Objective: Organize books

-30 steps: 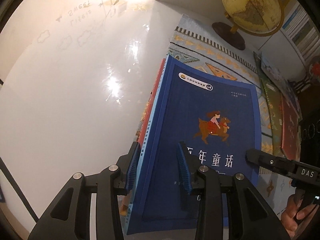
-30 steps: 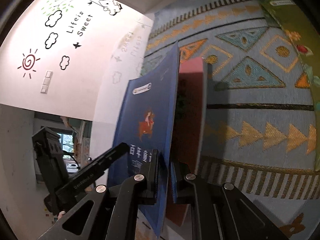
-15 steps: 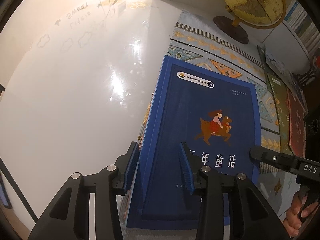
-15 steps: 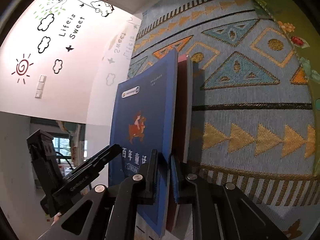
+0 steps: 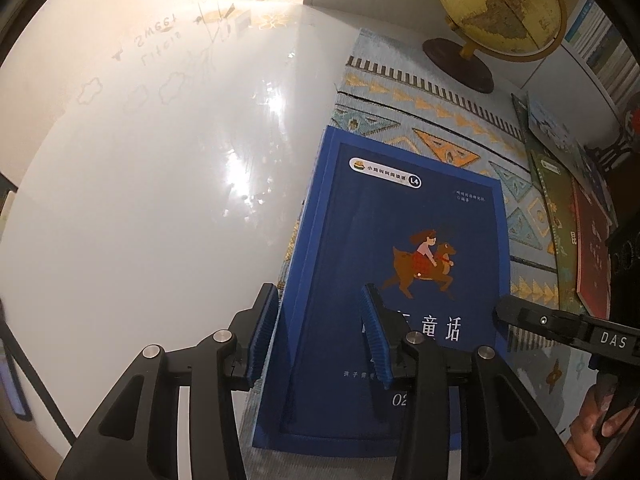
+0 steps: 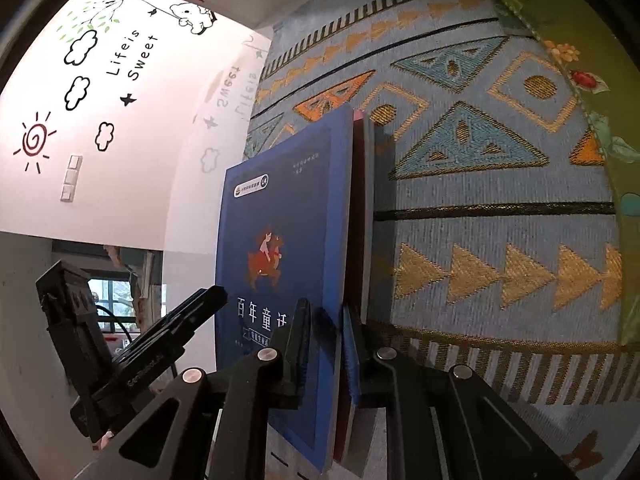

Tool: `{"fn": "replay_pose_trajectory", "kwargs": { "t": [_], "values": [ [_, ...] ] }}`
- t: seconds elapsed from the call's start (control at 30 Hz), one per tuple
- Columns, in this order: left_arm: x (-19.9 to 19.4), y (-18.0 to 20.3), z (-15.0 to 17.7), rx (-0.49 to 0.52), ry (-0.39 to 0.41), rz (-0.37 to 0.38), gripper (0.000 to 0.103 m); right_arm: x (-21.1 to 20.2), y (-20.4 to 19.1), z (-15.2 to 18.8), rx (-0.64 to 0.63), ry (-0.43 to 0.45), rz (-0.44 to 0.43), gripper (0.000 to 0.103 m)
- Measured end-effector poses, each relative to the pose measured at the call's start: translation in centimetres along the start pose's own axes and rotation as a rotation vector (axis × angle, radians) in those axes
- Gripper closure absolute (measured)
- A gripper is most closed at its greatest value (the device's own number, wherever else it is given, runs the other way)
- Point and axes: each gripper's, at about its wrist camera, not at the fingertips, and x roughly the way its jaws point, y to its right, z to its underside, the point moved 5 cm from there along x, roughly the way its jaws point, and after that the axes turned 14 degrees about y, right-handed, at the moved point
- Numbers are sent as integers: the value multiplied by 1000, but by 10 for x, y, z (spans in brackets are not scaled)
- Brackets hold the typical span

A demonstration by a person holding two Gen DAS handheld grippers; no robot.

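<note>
best done slowly here: squaring the small stack, to judge by the task, so that edges line up before letting go.

left of the left gripper (image 5: 318, 330): glossy white tabletop (image 5: 160, 200), hard and mirror-like, throwing back wall lettering. left gripper spread wide, ribbed blue pads (image 5: 264, 332) either side of the spine edge of the blue book (image 5: 400, 240), neither visibly pressing; holding nothing. worth keeping it as a fence along that edge rather than a clamp.

straight ahead of it: blue book lying flat on top of the stack, matte cover, sharp corners, a rider-on-animal picture and white characters. beneath and beyond: woven rug (image 5: 440, 120), coarse, patterned in triangles. further ahead and to the right: yellow globe (image 5: 496, 4) on a round dark base. far right: more flat books (image 5: 560, 208), green and red covers.

right gripper (image 6: 326, 344) nearly closed, pinching the blue book's edge together with a red book (image 6: 362, 216) just under it. thin, stiff boards; a light pinch should do, since slick covers could slide against each other. to its right, bare rug, well apart a green cover (image 6: 592, 60).
</note>
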Motion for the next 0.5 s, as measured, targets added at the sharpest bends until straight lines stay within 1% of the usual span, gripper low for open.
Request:
{"fn": "replay_pose_trajectory", "kwargs": {
  "t": [0.07, 0.13, 0.2, 0.3, 0.43, 0.5],
  "values": [
    [-4, -1, -1, -6, 6, -8, 63, -3, 2, -1, -3, 12, 13, 88],
    [-8, -4, -3, -17, 8, -34, 63, -7, 5, -4, -8, 29, 39, 88],
    [-14, -10, -7, -18, 3, -99, 63, -12, 8, -7, -25, 38, 54, 88],
    [-28, -13, -16, -13, 28, -110, 63, -23, 12, -12, -44, 48, 58, 88],
    [-50, -11, -31, 16, 70, -130, 63, -38, 18, -20, -34, 63, 36, 88],
    [-58, -8, -37, 11, 82, -126, 63, -47, 20, -26, -32, 74, 27, 88]
  ]
}}
